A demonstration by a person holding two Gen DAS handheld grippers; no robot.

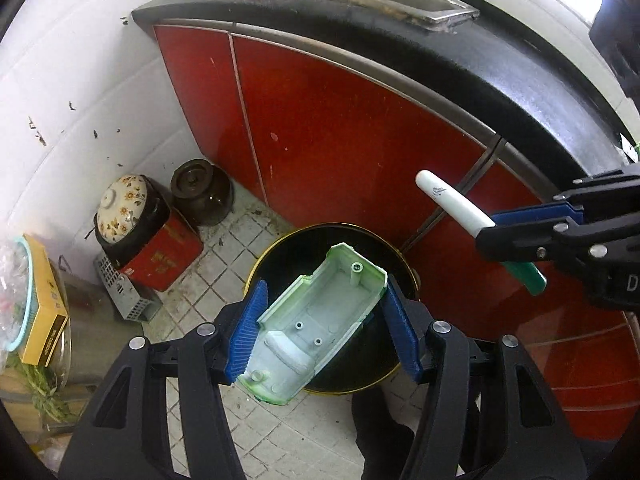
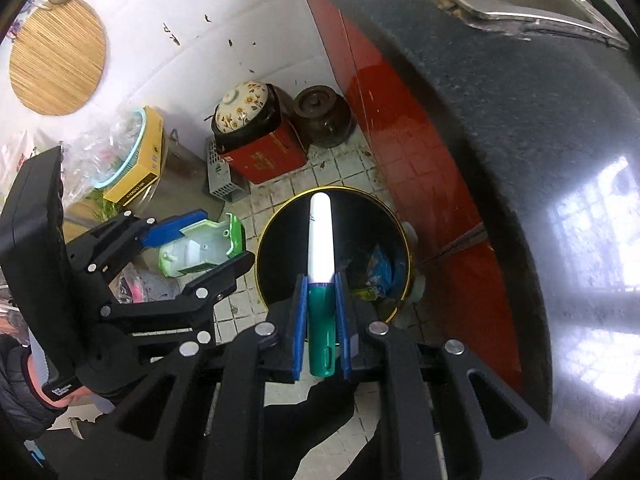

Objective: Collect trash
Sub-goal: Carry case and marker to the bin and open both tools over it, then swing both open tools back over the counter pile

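Note:
My left gripper [image 1: 324, 320] is shut on a pale green and white plastic shell [image 1: 316, 324] and holds it above the near rim of a round black bin with a gold rim [image 1: 348, 236]. In the right wrist view the same shell [image 2: 200, 248] hangs left of the bin [image 2: 280, 248]. My right gripper [image 2: 322, 320] is shut on a white and green marker pen [image 2: 320, 256], held over the bin's opening. The pen [image 1: 452, 204] and right gripper [image 1: 532, 224] also show at the right of the left wrist view. Blue and yellow scraps [image 2: 380, 272] lie inside the bin.
Red cabinet doors [image 1: 340, 132] under a black counter [image 1: 480, 60] stand behind the bin. A flowered pot on a red tin [image 1: 136, 224], a dark jar [image 1: 200, 192], a grey crate [image 1: 124, 292] and a yellow box [image 1: 44, 300] crowd the left floor.

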